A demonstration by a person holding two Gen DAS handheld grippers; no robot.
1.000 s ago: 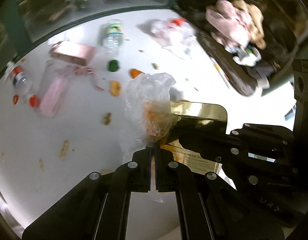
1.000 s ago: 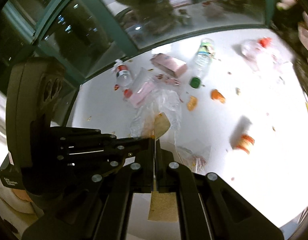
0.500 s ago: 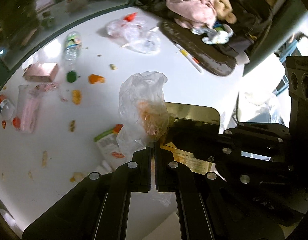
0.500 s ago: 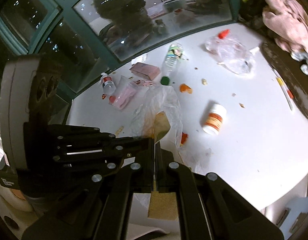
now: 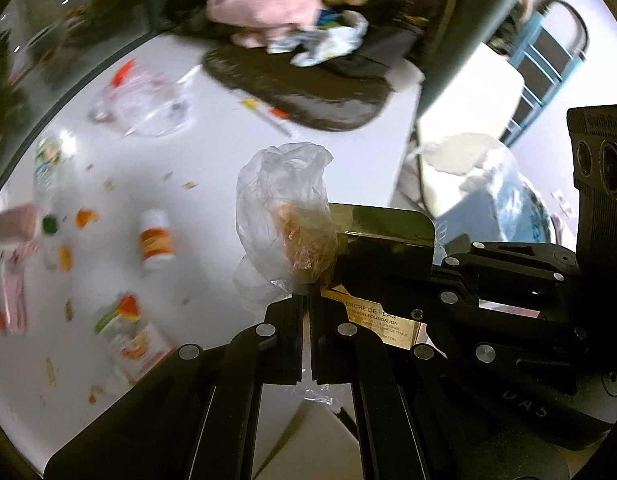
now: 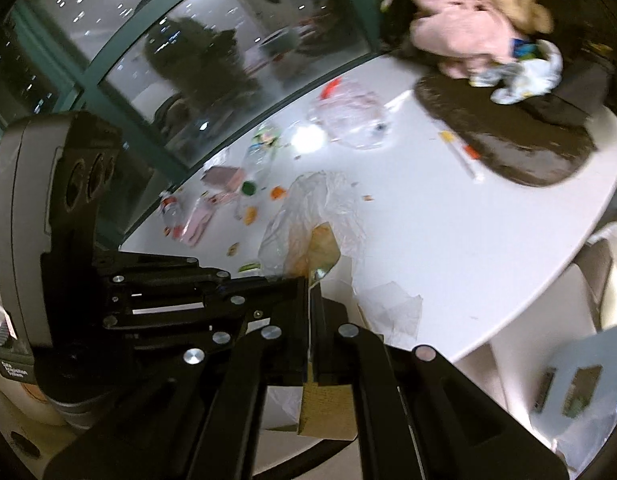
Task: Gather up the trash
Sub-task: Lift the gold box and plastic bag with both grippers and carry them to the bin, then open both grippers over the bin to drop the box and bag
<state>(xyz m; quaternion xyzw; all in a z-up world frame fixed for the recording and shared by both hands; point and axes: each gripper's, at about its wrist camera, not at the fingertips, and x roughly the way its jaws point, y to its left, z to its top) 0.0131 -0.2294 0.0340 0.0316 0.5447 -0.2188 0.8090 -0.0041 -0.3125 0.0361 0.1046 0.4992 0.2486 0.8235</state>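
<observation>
Currently a crumpled plastic bag point(image 5: 284, 208) with orange residue is clamped in the left hand-held gripper point(image 5: 308, 300); right hand-held gripper point(image 6: 311, 280) is clamped on a gold cosmetics box point(image 5: 384, 224) beside it. Looks like the carry-to-bin step. Both hang near the table point(image 6: 488, 240) edge; a lined bin point(image 5: 484, 184) sits past it, path open. Bottles point(image 5: 156, 240) remain.

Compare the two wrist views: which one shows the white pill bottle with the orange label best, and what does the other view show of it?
The left wrist view shows the pill bottle best: it lies whole on the white table, cap and orange label visible, though slightly blurred. In the right wrist view I cannot find it; the clear plastic bag and the left hand-held gripper probably hide it.
</observation>
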